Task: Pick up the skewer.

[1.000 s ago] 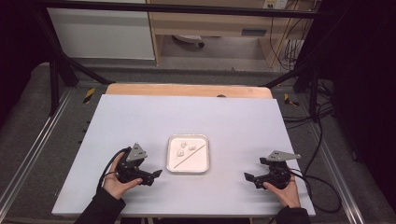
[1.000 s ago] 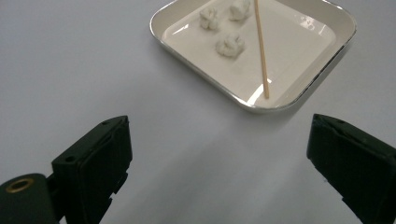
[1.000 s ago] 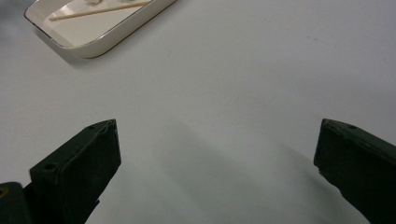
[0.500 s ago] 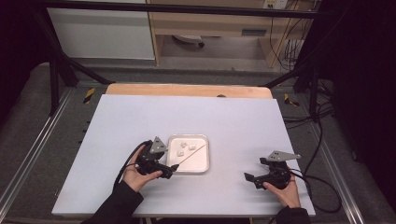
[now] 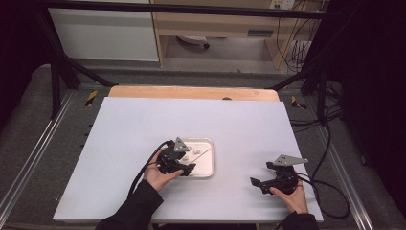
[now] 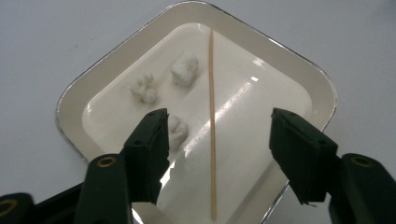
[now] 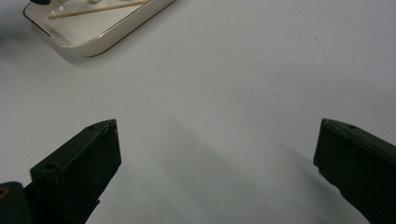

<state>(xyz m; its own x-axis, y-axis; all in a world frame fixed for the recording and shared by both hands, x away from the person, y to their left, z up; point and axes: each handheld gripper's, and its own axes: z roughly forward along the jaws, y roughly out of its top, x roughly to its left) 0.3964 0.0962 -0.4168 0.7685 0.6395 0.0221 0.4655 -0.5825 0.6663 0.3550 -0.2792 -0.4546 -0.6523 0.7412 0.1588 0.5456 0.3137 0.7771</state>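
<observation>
A small white tray (image 5: pixel 212 158) sits near the table's front middle. In the left gripper view the tray (image 6: pixel 74 93) holds a thin wooden skewer (image 6: pixel 212 116) and three white crumbly lumps (image 6: pixel 184 67). My left gripper (image 6: pixel 219 119) hangs over the tray (image 5: pixel 189 168) with its jaws apart. They have just been closing, with the skewer lying between them and neither pad touching it. One lump (image 6: pixel 176 130) sits right beside the left jaw. My right gripper (image 5: pixel 256 184) rests at the front right, wide open over bare table (image 7: pixel 218 126).
The right gripper view shows the tray's corner (image 7: pixel 93 44) and the skewer end (image 7: pixel 98 8) at the far upper left. A wooden strip (image 5: pixel 191 92) runs along the table's far edge. Black frame posts and cables flank the table.
My left hand has moved right, from the table left of the tray to above the tray's near left part. The right hand has stayed put.
</observation>
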